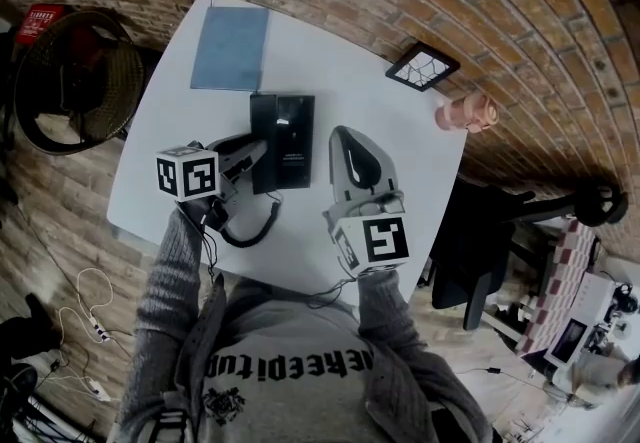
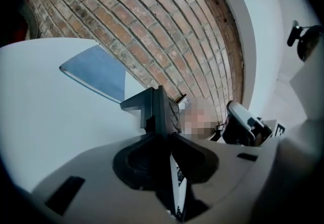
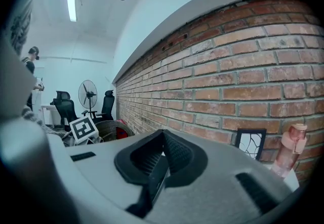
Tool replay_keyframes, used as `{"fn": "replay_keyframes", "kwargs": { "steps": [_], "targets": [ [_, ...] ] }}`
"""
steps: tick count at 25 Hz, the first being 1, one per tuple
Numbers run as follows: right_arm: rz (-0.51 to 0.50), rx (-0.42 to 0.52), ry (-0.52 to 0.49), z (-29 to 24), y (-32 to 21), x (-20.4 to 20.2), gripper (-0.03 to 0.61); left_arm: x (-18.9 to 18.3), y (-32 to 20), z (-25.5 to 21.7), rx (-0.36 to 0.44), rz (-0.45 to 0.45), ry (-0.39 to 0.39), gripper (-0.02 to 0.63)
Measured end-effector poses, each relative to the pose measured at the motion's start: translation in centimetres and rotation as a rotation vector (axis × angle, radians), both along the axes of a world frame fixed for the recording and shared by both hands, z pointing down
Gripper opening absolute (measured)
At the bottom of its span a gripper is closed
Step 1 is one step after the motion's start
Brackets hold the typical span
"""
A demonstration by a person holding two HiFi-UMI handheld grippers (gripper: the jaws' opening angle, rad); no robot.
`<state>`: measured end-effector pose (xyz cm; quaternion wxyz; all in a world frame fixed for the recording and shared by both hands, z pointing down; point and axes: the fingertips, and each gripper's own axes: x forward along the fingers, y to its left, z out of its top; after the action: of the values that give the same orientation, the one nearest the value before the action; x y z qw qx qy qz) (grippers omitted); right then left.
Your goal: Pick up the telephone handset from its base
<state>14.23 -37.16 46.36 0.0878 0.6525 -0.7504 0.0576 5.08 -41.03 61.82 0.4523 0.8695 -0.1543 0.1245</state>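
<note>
- Table (image 1: 160, 161) is white and sits by a brick wall. The black telephone base (image 1: 290, 146) lies in the middle of it.
- A blue pad (image 1: 231, 46) lies flat behind the base, nearer the wall.
- The right gripper (image 1: 345, 146) is just to the right of the base. Its jaws are together with nothing in them.
- The left gripper (image 1: 252, 153) is at the base's left edge. Its jaws are squeezed onto the black handset (image 2: 159, 109), which is right against the left side of the base.
- A curly black cord (image 1: 250, 231) loops in front of the base.
- A small picture frame (image 1: 422, 67) sits far right of the base.
- A pink bottle (image 1: 466, 114) lies at the table edge, also far right of the base.
</note>
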Motion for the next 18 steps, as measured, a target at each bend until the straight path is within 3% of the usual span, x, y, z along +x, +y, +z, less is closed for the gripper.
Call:
{"fn": "replay_keyframes", "kwargs": {
  "steps": [6, 11, 18],
  "targets": [
    [-0.001, 0.008, 0.002, -0.5, 0.1, -0.2, 0.006, -0.7, -0.1, -0.6, -0.045, -0.020, 0.035, 0.083],
    [-0.004, 0.022, -0.003, -0.8, 0.2, -0.4, 0.006, -0.7, 0.4, -2.5, 0.021, 0.013, 0.035, 0.072],
    [-0.021, 0.041, 0.012, -1.7, 0.7, -1.2, 0.005, -1.9, 0.6, -4.8, 0.095, -0.026, 0.038, 0.072]
  ]
}}
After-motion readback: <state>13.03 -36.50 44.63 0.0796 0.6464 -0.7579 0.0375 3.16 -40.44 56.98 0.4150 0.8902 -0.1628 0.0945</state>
